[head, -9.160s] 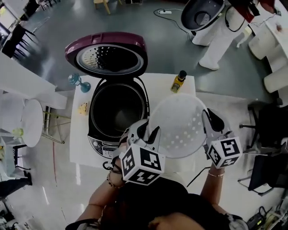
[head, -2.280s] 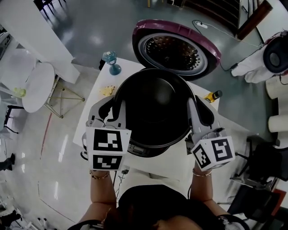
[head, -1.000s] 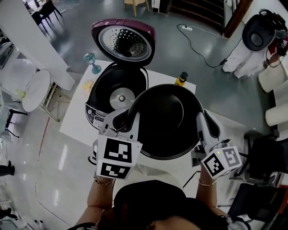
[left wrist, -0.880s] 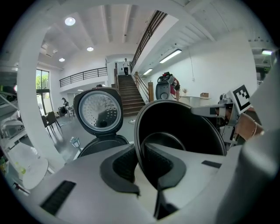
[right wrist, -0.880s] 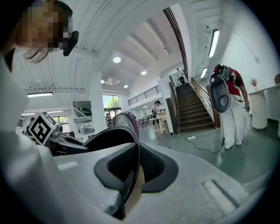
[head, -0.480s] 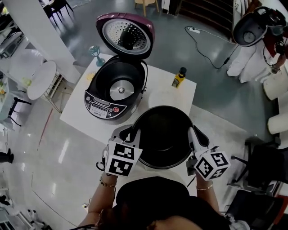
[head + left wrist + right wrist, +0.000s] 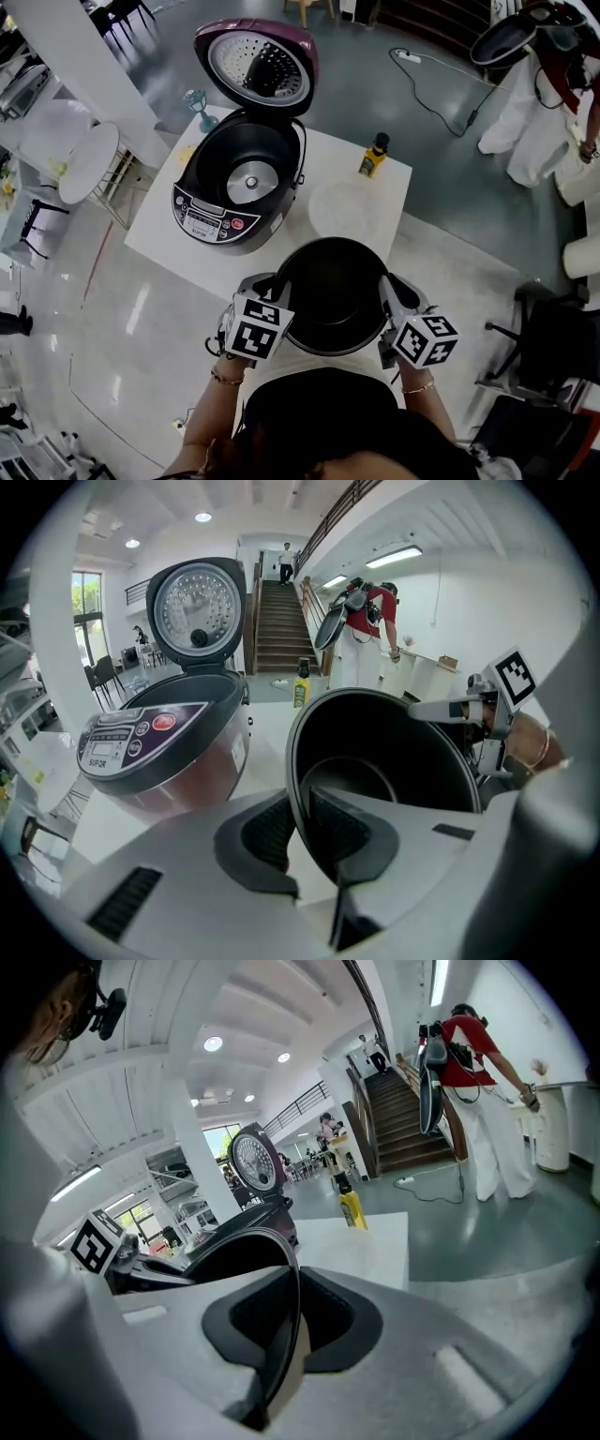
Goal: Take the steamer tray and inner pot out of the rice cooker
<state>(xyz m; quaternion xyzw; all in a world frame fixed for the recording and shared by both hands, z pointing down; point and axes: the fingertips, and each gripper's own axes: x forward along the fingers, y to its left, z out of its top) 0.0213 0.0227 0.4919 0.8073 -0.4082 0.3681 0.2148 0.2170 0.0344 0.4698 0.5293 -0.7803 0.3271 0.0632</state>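
Observation:
The black inner pot (image 7: 330, 292) hangs between both grippers, low over the near edge of the white table (image 7: 281, 258). My left gripper (image 7: 272, 283) is shut on the pot's left rim (image 7: 292, 789). On the opposite rim (image 7: 292, 1307) my right gripper (image 7: 382, 286) is shut as well. The maroon rice cooker (image 7: 236, 187) stands on the table's left with its lid (image 7: 258, 64) up and its heating plate bare. The white perforated steamer tray (image 7: 349, 208) lies flat on the table, right of the cooker.
A yellow bottle (image 7: 373, 157) stands at the table's far right edge, and a blue glass (image 7: 197, 101) at the far left corner. A person in white trousers (image 7: 548, 112) stands at the right. A cable (image 7: 441, 80) runs over the grey floor.
The cooker's inner pot was lifted out of the cooker, carried toward me and lowered to the table's near edge in both grippers. The tray, held earlier, now lies on the table.

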